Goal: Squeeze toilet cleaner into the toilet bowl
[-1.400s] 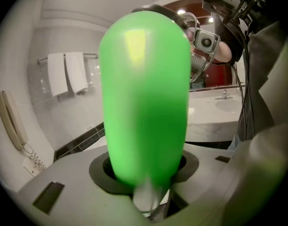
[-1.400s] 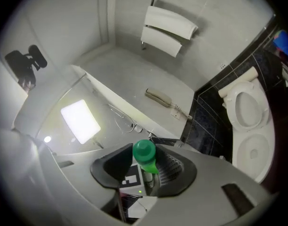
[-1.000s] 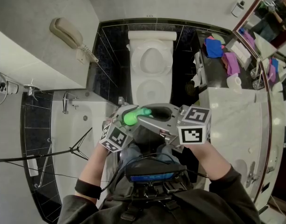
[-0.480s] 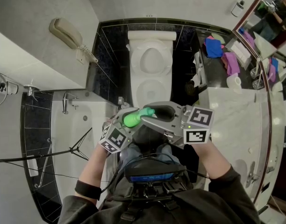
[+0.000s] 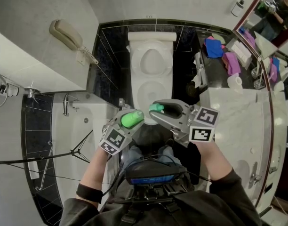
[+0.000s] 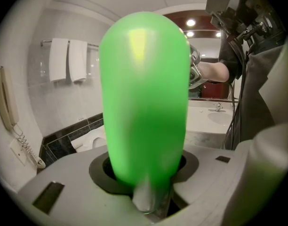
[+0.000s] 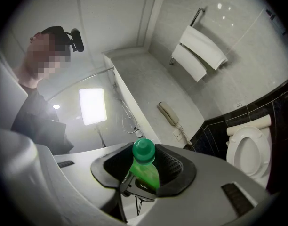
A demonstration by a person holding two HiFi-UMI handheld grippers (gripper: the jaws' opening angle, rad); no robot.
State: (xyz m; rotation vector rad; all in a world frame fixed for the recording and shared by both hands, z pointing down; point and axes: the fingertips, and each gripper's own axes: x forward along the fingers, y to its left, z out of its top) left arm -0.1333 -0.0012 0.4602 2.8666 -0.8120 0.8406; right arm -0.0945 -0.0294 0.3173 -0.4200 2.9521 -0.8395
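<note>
While the person stands facing the toilet (image 5: 137,70), the left gripper (image 5: 129,117) clamps its jaws on the body of the bright green toilet cleaner bottle (image 5: 132,119), on the near side of the toilet. Just to the right, also short of the toilet, the right gripper (image 5: 162,110) pinches a dark green cap (image 5: 156,108). Cap and bottle sit slightly apart.
</note>
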